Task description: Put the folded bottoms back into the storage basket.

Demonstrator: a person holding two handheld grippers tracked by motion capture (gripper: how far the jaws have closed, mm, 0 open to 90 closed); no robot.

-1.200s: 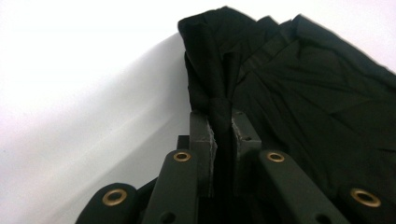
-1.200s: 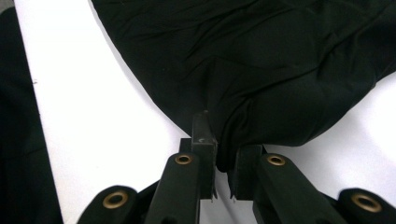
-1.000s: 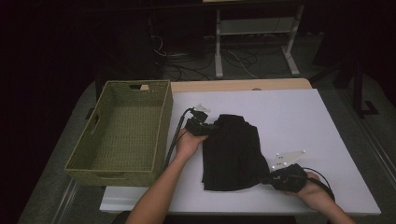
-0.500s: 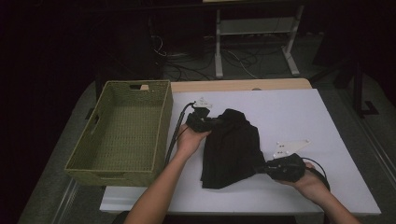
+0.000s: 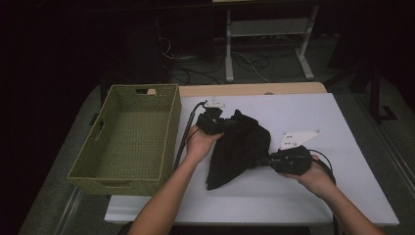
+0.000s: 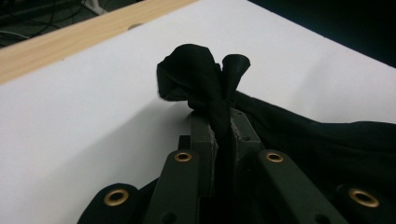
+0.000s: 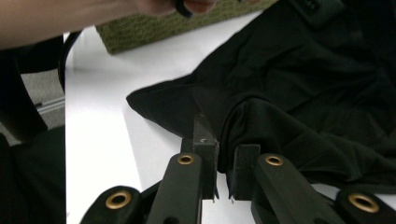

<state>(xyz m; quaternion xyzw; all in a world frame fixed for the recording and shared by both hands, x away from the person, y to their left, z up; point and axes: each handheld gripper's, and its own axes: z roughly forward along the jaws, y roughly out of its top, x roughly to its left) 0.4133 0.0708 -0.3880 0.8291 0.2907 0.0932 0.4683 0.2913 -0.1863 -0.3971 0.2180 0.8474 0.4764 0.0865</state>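
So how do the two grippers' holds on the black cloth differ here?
The left gripper pinches a bunched far corner of the black cloth, with cloth sticking out past its jaws; the right gripper clamps a smooth folded edge on the near side. Both are shut on the cloth, part lifted.

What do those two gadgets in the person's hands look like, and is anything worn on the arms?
Both grippers, left and right, are black, each with a pale three-cornered plate on top and a black cable trailing off. Close up, the jaws are dark flat bars on linkages with brass-coloured rivets. The forearms are bare, no sleeves.
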